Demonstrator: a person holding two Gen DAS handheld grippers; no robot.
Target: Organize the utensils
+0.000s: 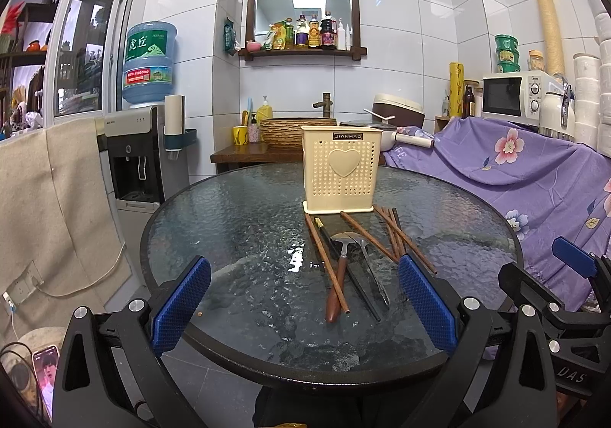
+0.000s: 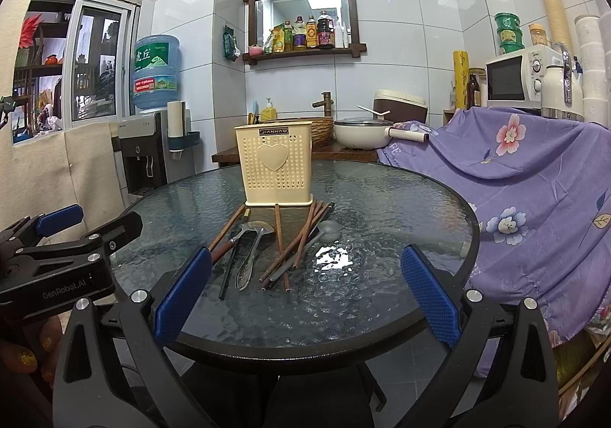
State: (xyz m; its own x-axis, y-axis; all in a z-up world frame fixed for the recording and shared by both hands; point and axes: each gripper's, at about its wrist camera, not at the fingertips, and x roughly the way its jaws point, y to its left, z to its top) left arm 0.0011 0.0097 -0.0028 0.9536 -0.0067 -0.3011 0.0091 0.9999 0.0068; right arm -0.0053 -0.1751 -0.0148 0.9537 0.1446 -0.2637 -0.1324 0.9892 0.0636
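Note:
A cream perforated utensil holder (image 1: 341, 170) (image 2: 274, 164) with a heart on its front stands upright on the round glass table (image 1: 229, 229) (image 2: 401, 206). In front of it lie several brown chopsticks (image 1: 385, 237) (image 2: 280, 240), a wooden-handled spoon (image 1: 338, 284) (image 2: 236, 239), a metal spoon (image 1: 372, 271) (image 2: 250, 258) and a grey spoon (image 2: 324, 233). My left gripper (image 1: 303, 307) hangs open near the table's front edge, nothing between its fingers. My right gripper (image 2: 305, 303) is open too, short of the pile. Each gripper shows at the edge of the other's view.
A purple floral cloth (image 1: 527, 175) (image 2: 534, 179) covers furniture right of the table. Behind stand a water dispenser (image 1: 133, 156) (image 2: 145, 153), a basin on a wooden counter (image 1: 298, 130), a pot (image 2: 362, 133), a microwave (image 1: 515, 97) (image 2: 515, 78). A phone (image 1: 47, 370) lies low left.

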